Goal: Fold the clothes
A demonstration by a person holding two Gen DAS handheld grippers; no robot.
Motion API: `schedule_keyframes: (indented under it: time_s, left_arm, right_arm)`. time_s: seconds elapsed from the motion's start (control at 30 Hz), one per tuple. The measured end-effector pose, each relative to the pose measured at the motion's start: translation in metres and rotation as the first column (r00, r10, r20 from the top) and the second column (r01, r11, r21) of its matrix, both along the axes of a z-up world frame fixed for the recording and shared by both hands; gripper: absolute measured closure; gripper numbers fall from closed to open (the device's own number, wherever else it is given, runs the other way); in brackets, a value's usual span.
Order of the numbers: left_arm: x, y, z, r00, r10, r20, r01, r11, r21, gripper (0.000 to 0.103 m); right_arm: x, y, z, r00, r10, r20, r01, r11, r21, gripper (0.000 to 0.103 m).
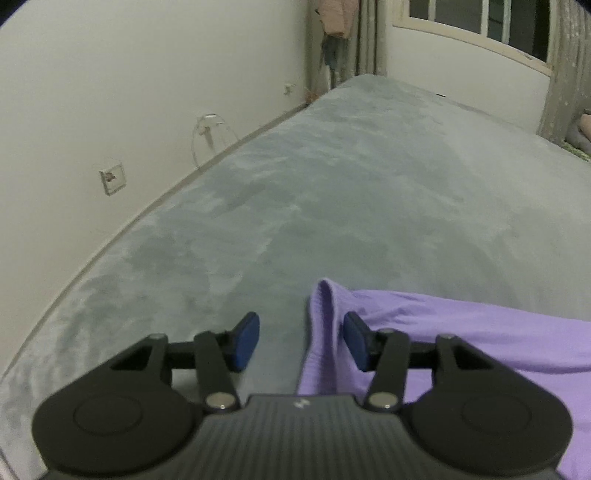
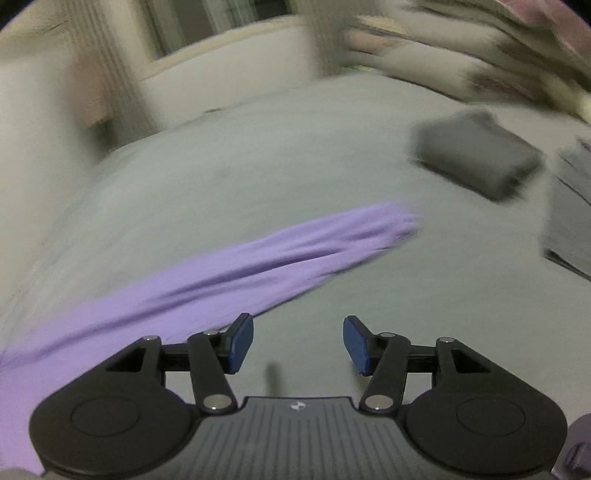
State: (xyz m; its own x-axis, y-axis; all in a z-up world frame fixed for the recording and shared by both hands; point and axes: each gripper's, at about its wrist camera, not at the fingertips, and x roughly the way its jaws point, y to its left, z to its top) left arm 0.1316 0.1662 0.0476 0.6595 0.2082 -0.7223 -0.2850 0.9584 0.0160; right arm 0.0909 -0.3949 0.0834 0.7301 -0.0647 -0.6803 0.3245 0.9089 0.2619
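In the left wrist view, the left gripper [image 1: 301, 345] is seen at the lower centre of the frame with its blue pads [image 1: 245, 341] held apart; a raised fold of the lilac garment [image 1: 461, 332] stands in the gap, close to the right-hand pad, but no pad is seen pressing on it. The garment is spread from the lower centre to the lower right edge of the frame, lying on the grey-green bedcover [image 1: 314, 203]. A white wall [image 1: 129, 92] with a socket plate [image 1: 112, 178] is noted at the left, and a window [image 1: 487, 26] at the upper right. In the right wrist view, heavily blurred, the right gripper [image 2: 298, 343] is seen with jaws apart and only bare bedcover [image 2: 258, 166] between them. The garment [image 2: 221, 269] is stretched as a long band from the lower left edge towards the centre right, passing just beside the left-hand pad. A folded dark grey item [image 2: 476, 158] is recorded at the upper right, well apart from the garment.
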Motion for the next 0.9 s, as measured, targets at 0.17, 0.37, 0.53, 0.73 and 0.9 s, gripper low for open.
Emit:
schedule_keyframes:
  time_s: [0.17, 0.37, 0.53, 0.73, 0.9]
  left_arm:
    - [-0.001, -0.007, -0.007, 1.0, -0.024, -0.017, 0.024, 1.0, 0.01, 0.069]
    - [0.002, -0.014, -0.011, 0.998, -0.053, -0.018, 0.054, 0.998, 0.033, 0.084]
    - [0.004, -0.017, -0.015, 0.998, -0.063, -0.025, 0.064, 0.996, 0.06, 0.087]
    - [0.005, -0.015, -0.011, 0.998, -0.053, -0.021, 0.054, 0.997, 0.046, 0.092]
    - [0.007, -0.012, -0.012, 0.998, -0.056, -0.029, 0.057, 0.998, 0.034, 0.092]
  right_arm:
    - [0.046, -0.051, -0.011, 0.988, -0.131, -0.077, 0.135, 0.99, 0.047, 0.053]
    - [0.086, -0.069, -0.024, 0.982, -0.106, -0.159, 0.11, 0.994, 0.017, 0.057]
    - [0.104, -0.072, -0.02, 0.971, -0.024, -0.236, 0.024, 1.0, -0.002, 0.092]
    - [0.106, -0.06, -0.014, 0.961, 0.007, -0.276, -0.053, 0.986, -0.16, 0.102]
    - [0.089, -0.069, -0.017, 0.957, -0.035, -0.287, -0.024, 0.98, -0.197, 0.102]
